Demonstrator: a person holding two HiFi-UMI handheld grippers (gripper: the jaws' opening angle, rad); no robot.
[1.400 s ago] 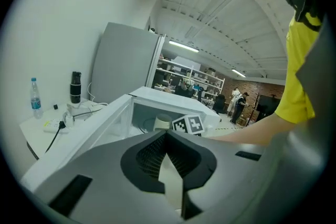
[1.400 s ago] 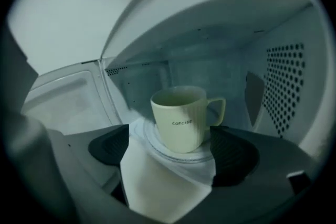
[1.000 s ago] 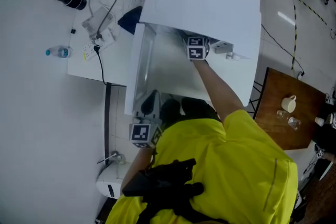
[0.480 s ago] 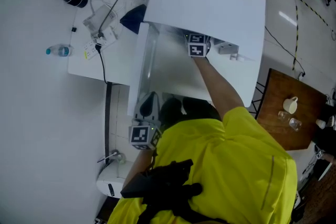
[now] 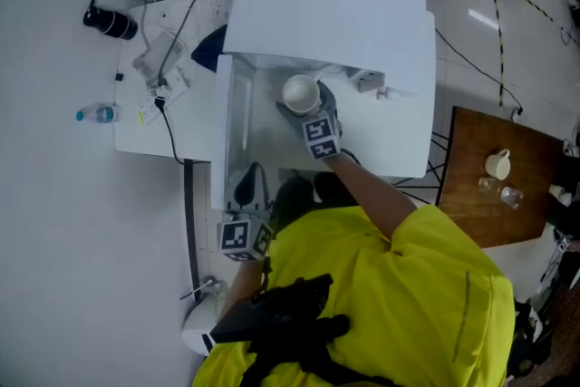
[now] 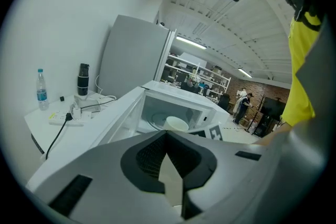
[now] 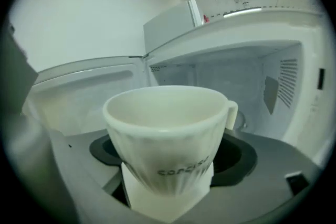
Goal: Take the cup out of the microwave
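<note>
A white microwave (image 5: 331, 9) stands with its door (image 5: 230, 127) swung open to the left. My right gripper (image 5: 308, 113) is shut on a cream cup (image 5: 300, 92), held upright just in front of the oven's mouth. In the right gripper view the cup (image 7: 168, 131) fills the middle, gripped low on its ribbed body between the jaws of that gripper (image 7: 168, 194), handle to the right, with the bare cavity (image 7: 231, 81) behind. My left gripper (image 5: 245, 184) hangs low by the door's near edge, jaws together on nothing. The left gripper view shows the cup (image 6: 176, 124) beyond the left gripper (image 6: 169, 178).
To the left of the microwave, a white table (image 5: 136, 127) carries a water bottle (image 5: 95, 114), a black cylinder (image 5: 105, 21), and a power strip with cables (image 5: 156, 72). At the right, a brown table (image 5: 480, 204) bears a small jug (image 5: 497, 164) and glasses.
My right gripper has drawn back out of the microwave toward the person, bringing the cup into sight in front of the opening. The left gripper has stayed put.
</note>
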